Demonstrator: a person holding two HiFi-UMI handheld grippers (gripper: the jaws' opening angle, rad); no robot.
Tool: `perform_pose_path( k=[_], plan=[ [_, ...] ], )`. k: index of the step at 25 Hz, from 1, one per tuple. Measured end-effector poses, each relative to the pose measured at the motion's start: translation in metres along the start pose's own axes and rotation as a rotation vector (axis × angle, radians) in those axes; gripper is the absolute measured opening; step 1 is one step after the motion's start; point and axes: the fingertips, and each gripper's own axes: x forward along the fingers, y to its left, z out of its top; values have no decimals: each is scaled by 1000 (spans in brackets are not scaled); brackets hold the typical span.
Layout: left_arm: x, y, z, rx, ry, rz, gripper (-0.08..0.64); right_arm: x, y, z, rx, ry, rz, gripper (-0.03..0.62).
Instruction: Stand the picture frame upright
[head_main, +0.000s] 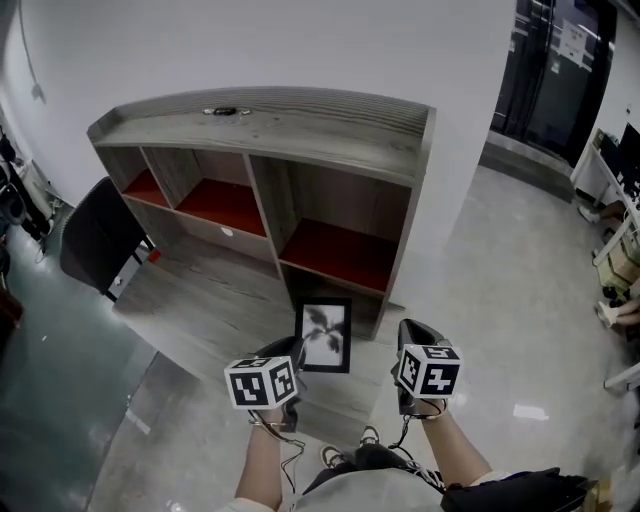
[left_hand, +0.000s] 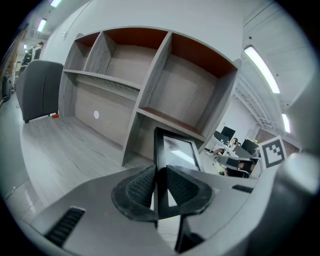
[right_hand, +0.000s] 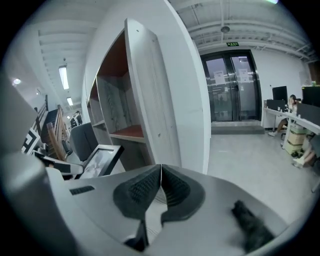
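Note:
A black picture frame (head_main: 325, 335) with a flower print hangs in front of the wooden shelf unit (head_main: 270, 160), above the floor. My left gripper (head_main: 292, 362) is shut on the frame's left edge; in the left gripper view the frame (left_hand: 175, 152) rises from between the pads (left_hand: 141, 189). My right gripper (head_main: 412, 345) floats to the right of the frame, apart from it, with its jaws shut and nothing between them (right_hand: 160, 185). The frame (right_hand: 100, 160) shows at the left of the right gripper view.
The shelf unit has open compartments with red floors (head_main: 340, 255) and a small dark object (head_main: 222, 111) on top. A black chair (head_main: 95, 240) stands at its left. Glass doors (right_hand: 232, 90) and desks lie to the right. Grey floor (head_main: 520, 300) spreads around.

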Motion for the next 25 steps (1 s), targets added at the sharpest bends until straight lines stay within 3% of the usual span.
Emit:
perform_pose_path(
  k=[14,25],
  plan=[
    [-40,-18,91,53,-197,-2,77,-11,-9,72,-9,-126,-2,32],
    [-71,-39,141,114,-316,-27,77,-19,-12,126,-25,-219,-14,32]
  ],
)
